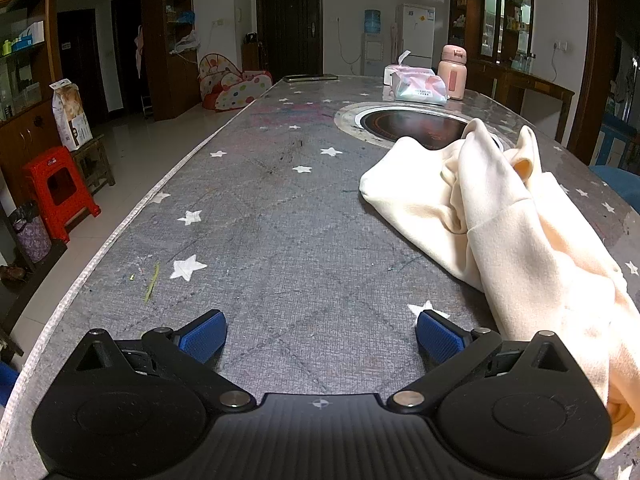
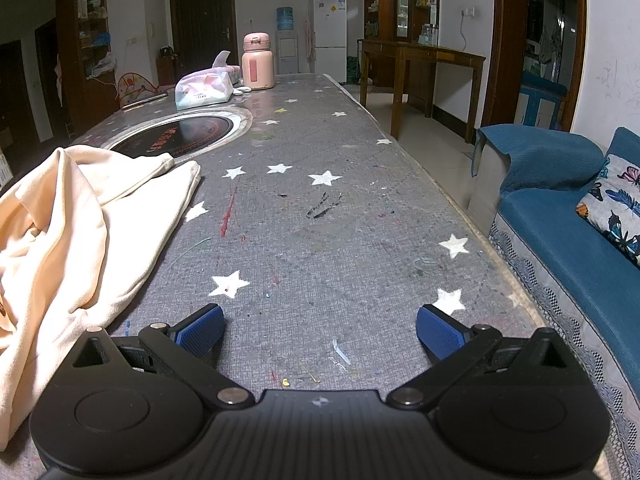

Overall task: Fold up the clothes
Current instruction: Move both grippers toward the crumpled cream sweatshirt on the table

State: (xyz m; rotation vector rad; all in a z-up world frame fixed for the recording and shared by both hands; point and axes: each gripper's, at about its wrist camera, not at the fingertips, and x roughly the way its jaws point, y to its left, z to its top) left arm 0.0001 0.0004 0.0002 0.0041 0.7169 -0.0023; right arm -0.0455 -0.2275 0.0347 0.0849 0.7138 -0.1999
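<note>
A cream garment (image 1: 500,216) lies crumpled on the grey star-patterned table (image 1: 280,220), to the right in the left wrist view and to the left as the cream garment (image 2: 76,220) in the right wrist view. My left gripper (image 1: 320,336) stands open low over bare table, the cloth just beside its right finger. The right gripper (image 2: 320,332) is open too, over the grey table (image 2: 340,240), with the garment's edge near its left finger. Neither holds anything.
A round black hotplate (image 1: 412,124) is set into the table beyond the garment. A tissue pack (image 1: 420,88) and a pink bottle (image 1: 453,72) stand at the far end. A red stool (image 1: 60,192) sits left of the table, a blue sofa (image 2: 568,216) right.
</note>
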